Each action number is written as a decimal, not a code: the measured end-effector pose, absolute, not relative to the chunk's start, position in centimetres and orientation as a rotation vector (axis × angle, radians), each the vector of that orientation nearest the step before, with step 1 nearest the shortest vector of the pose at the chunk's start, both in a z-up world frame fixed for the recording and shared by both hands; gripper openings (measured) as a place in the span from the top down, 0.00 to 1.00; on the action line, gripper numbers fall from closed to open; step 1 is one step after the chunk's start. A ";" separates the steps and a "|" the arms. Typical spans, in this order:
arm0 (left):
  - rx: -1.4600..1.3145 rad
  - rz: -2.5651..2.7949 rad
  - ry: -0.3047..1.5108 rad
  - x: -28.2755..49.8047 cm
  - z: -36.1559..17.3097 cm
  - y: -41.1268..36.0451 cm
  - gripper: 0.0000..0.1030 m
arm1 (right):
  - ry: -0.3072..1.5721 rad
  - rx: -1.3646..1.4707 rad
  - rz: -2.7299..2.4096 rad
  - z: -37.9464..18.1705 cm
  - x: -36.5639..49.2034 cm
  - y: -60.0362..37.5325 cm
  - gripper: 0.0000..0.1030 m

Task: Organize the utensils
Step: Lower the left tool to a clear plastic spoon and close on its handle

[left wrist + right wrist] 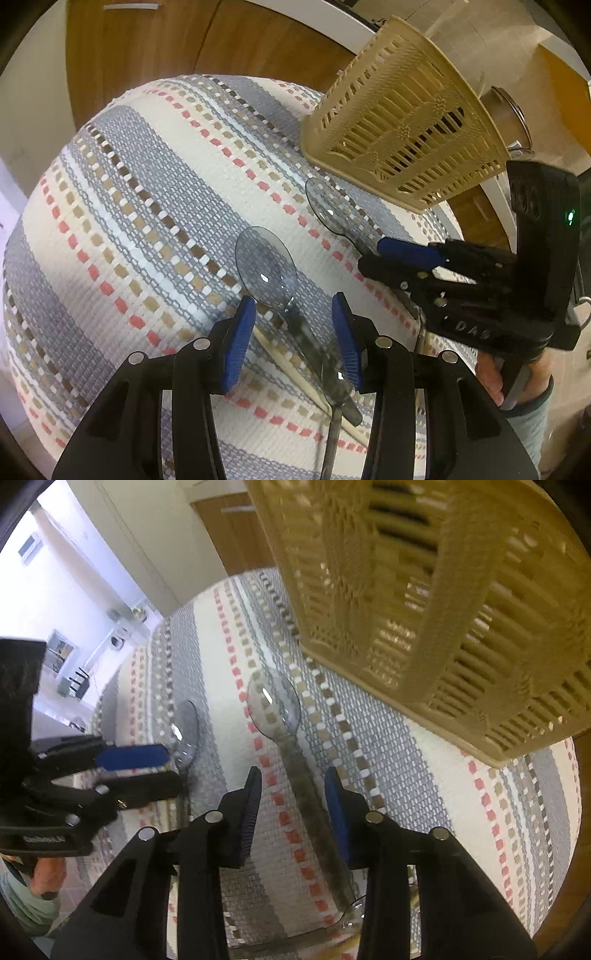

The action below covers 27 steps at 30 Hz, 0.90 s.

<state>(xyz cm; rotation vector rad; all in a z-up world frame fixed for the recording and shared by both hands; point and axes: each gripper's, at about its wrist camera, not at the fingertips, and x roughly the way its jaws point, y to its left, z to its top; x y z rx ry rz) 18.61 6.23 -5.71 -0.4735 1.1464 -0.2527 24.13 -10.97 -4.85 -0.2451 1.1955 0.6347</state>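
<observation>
We hold both grippers low over the striped mat (147, 206). Left gripper (293, 339) and right gripper (293, 812) each straddle a clear spoon (266, 266) (275, 705), jaws apart, beside the basket (406, 122).

Striped woven table mat (147, 206) in cream, grey, red and tan under the tongs, wooden cabinet doors (140, 44) beyond them, white wall panel (155, 542) and bright daylit room (55, 602) off to the left.
</observation>
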 end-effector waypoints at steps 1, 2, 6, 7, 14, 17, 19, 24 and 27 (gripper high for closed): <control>-0.473 -0.252 1.148 18.9 -5.7 6.0 0.60 | 1.180 -0.256 0.624 -4.8 24.0 -11.1 0.80; -0.472 -0.255 1.148 19.0 -5.8 6.0 0.60 | 1.175 -0.265 0.614 -5.0 24.1 -11.0 0.83; -0.456 -0.257 1.147 19.7 -5.6 5.0 0.60 | 1.176 -0.236 0.559 -5.1 24.0 -12.3 0.89; -0.449 -0.256 1.151 19.9 -5.6 4.6 0.60 | 1.179 -0.219 0.528 -5.1 24.0 -12.8 0.90; -0.298 -0.223 1.174 20.6 -5.4 1.1 0.60 | 1.240 -0.055 0.435 -5.1 23.9 -16.3 0.90; -0.226 -0.219 1.176 20.8 -5.3 -0.5 0.59 | 1.273 0.013 0.429 -5.1 23.8 -17.5 0.90; -0.152 -0.203 1.170 20.9 -5.2 -1.8 0.59 | 1.282 0.045 0.425 -5.3 23.4 -17.8 0.90; -0.037 -0.216 1.148 21.3 -5.0 -3.8 0.75 | 1.306 0.191 0.429 -5.4 24.0 -19.2 0.89; -0.008 -0.263 1.150 22.0 -5.1 -4.5 0.82 | 1.306 0.204 0.417 -4.9 24.5 -19.7 0.76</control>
